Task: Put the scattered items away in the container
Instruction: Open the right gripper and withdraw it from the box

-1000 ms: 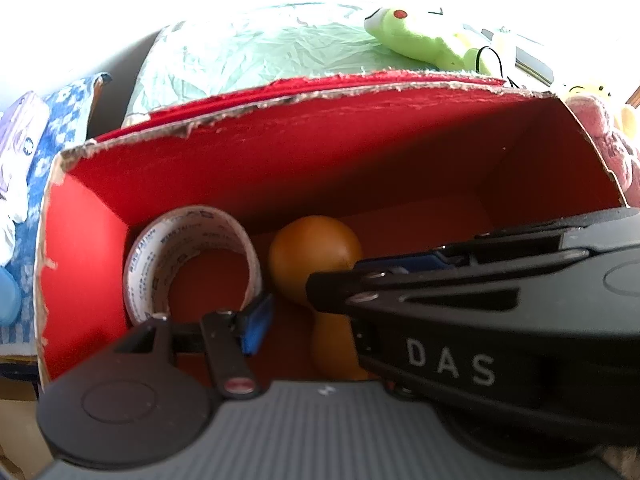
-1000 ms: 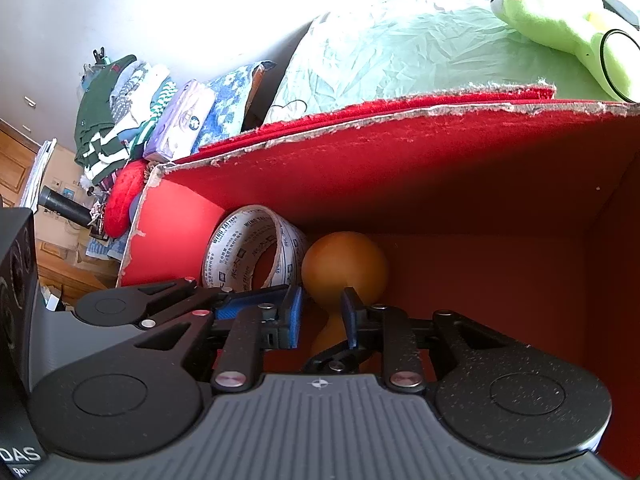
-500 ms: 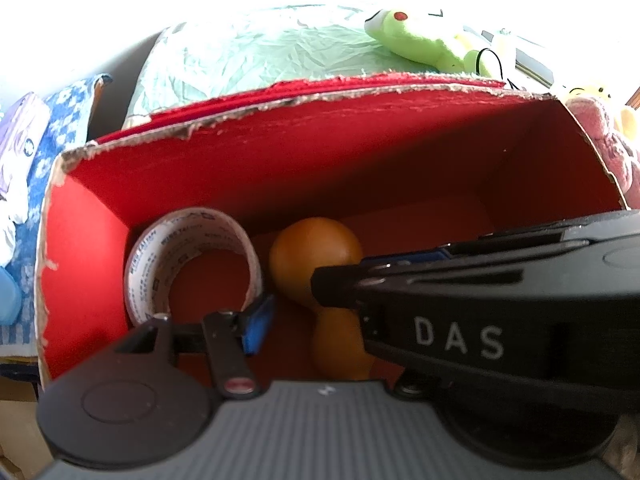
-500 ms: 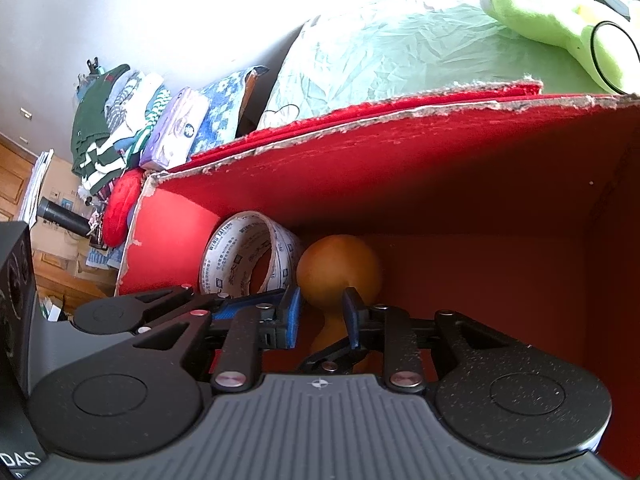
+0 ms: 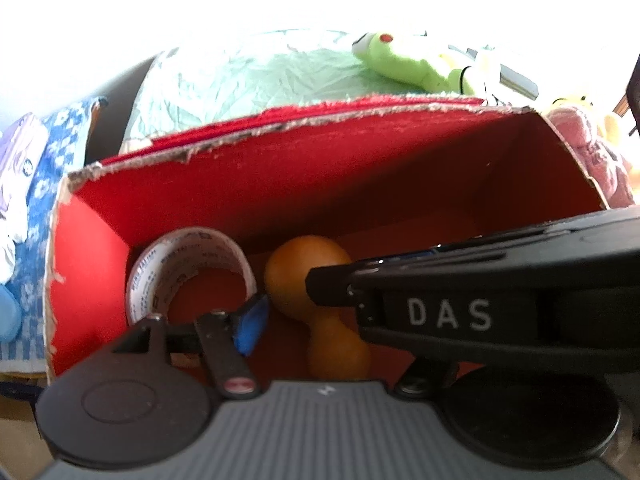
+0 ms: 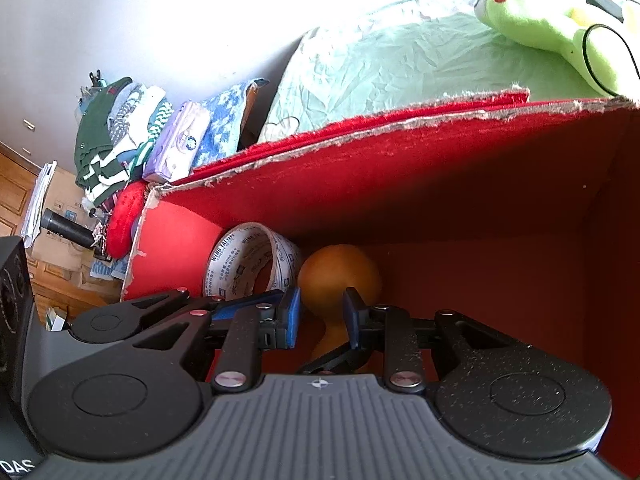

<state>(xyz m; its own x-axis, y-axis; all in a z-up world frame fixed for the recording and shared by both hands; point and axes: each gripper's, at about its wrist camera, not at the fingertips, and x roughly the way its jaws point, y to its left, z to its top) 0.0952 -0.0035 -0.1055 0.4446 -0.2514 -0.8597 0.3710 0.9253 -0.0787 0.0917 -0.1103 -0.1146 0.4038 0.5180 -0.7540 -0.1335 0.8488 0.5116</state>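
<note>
The right gripper (image 6: 320,320) held its jaws narrowly parted astride the neck of the orange gourd (image 6: 338,276) lying in the red box (image 6: 440,184) just right of the tape roll (image 6: 248,260), so I judged parting them fully and lifting straight out best, while the left gripper's (image 5: 304,304) jaws were opening, empty.

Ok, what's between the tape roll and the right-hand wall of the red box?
The orange gourd-shaped toy, beside the tape roll; past it only bare box floor up to the wall, in the right wrist view.
</note>
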